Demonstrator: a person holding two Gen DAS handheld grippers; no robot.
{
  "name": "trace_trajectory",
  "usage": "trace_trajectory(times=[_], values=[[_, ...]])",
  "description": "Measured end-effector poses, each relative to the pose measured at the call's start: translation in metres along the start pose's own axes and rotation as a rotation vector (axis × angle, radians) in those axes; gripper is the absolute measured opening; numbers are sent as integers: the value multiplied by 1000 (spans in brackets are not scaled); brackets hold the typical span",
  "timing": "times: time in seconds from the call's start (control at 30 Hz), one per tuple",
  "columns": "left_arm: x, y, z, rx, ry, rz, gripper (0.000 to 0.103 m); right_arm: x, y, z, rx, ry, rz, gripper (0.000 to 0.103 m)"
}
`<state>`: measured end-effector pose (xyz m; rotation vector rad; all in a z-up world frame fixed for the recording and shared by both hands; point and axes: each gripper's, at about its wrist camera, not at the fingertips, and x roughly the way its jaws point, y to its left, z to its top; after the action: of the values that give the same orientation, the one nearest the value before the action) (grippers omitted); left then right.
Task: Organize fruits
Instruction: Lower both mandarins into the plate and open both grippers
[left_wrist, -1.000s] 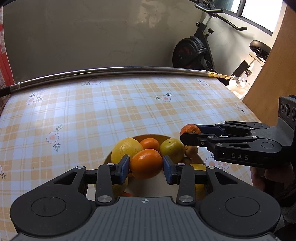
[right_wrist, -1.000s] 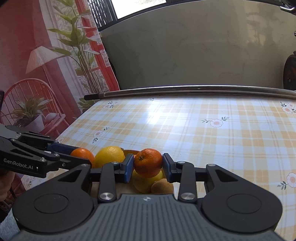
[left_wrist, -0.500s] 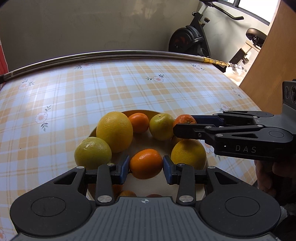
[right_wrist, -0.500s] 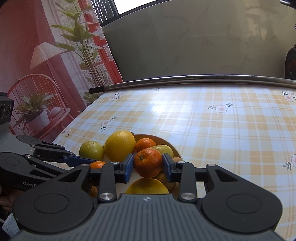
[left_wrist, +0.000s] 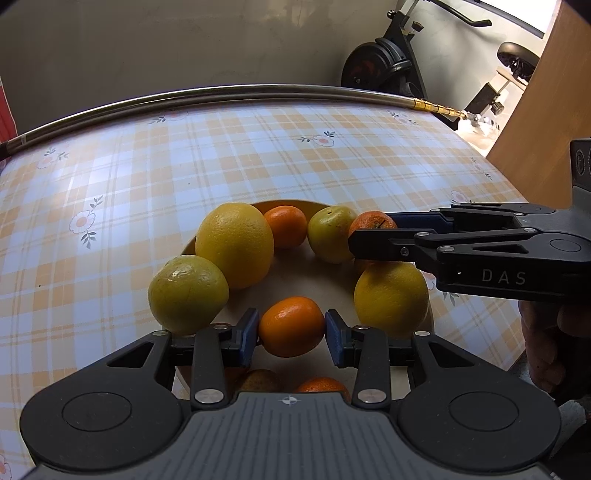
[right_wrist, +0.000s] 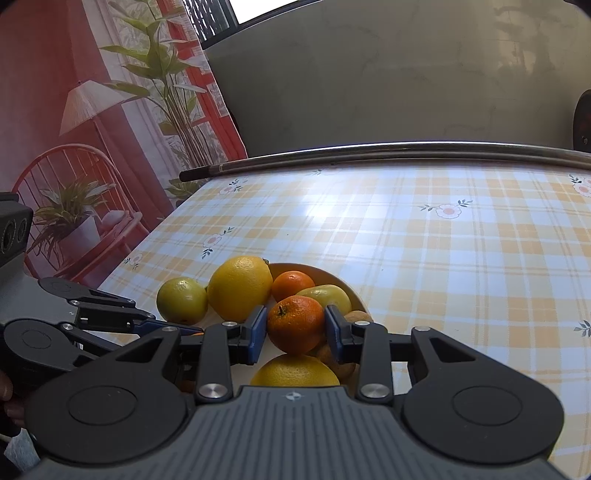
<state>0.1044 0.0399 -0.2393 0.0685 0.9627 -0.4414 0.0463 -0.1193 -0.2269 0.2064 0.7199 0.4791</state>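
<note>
Left claw (left_wrist: 291, 328) clenched on a mandarin (left_wrist: 291, 326) low over the bowl (left_wrist: 295, 275); right claw (right_wrist: 295, 326) grips a tangerine (right_wrist: 295, 324) above the same bowl on the counter (right_wrist: 443, 251). Both fruits look light, round, soft-skinned, likely to roll; best pinched gently across the widest middle.

The left gripper (left_wrist: 291, 330) has its jaws clamped on a small orange tangerine (left_wrist: 291, 326) above the tan bowl (left_wrist: 295, 267). In the bowl, a large yellow citrus (left_wrist: 234, 243) sits left of centre and a green-yellow fruit (left_wrist: 187, 293) lies at its left rim. The right gripper (left_wrist: 373, 236) reaches in from the bowl's right side, pinching a second tangerine (left_wrist: 371, 219). The bowl stands on the checked desk (left_wrist: 221, 162).
</note>
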Motion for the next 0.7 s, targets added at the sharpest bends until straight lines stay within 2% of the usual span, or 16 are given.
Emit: trace_trajectory(times=[0.7], values=[[13,-4,-5,-6,21,0,41,4,4,0,-21,20,-2,37]])
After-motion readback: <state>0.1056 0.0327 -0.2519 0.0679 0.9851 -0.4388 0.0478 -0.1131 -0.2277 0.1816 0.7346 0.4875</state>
